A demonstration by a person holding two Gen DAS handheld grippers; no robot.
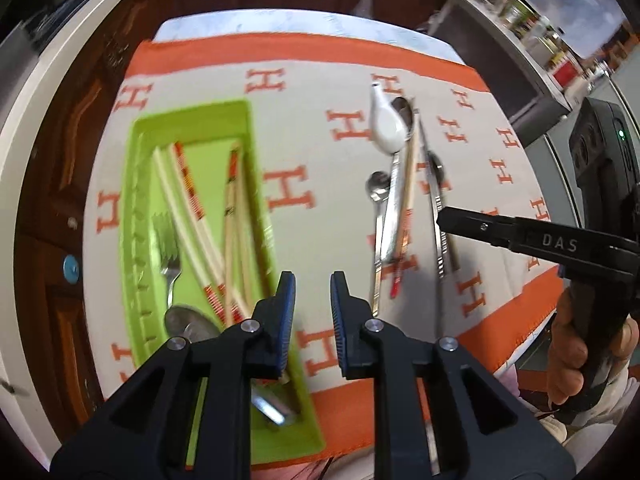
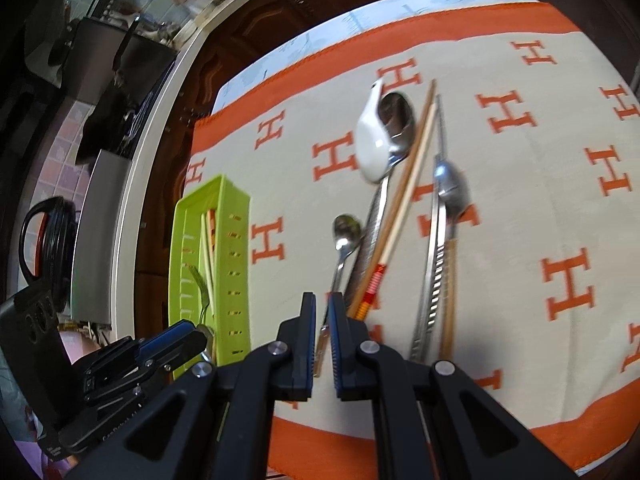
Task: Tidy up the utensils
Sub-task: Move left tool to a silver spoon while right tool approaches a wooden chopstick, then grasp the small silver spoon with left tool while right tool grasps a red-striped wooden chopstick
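Note:
A green tray (image 1: 132, 200) lies at the left of the H-patterned cloth (image 1: 320, 140) and holds a fork (image 1: 168, 240), several chopsticks (image 1: 188, 188) and a spoon. My left gripper (image 1: 312, 284) hovers open and empty beside the tray's right wall. To the right lie a white ceramic spoon (image 2: 372, 144), a large metal spoon (image 2: 394, 116), a small spoon (image 2: 347, 228), chopsticks (image 2: 404, 196), ridged metal tongs (image 2: 434, 260) and a wooden-handled spoon (image 2: 452, 188). My right gripper (image 2: 322, 300) hovers over the small spoon's handle, jaws a narrow gap apart, holding nothing.
A white counter edge (image 2: 132, 200) and dark wooden cabinet doors (image 1: 80, 140) run behind and left of the table. A hand (image 1: 568, 352) holds the right gripper at the table's right edge. Bare cloth (image 2: 540, 160) stretches right of the utensils.

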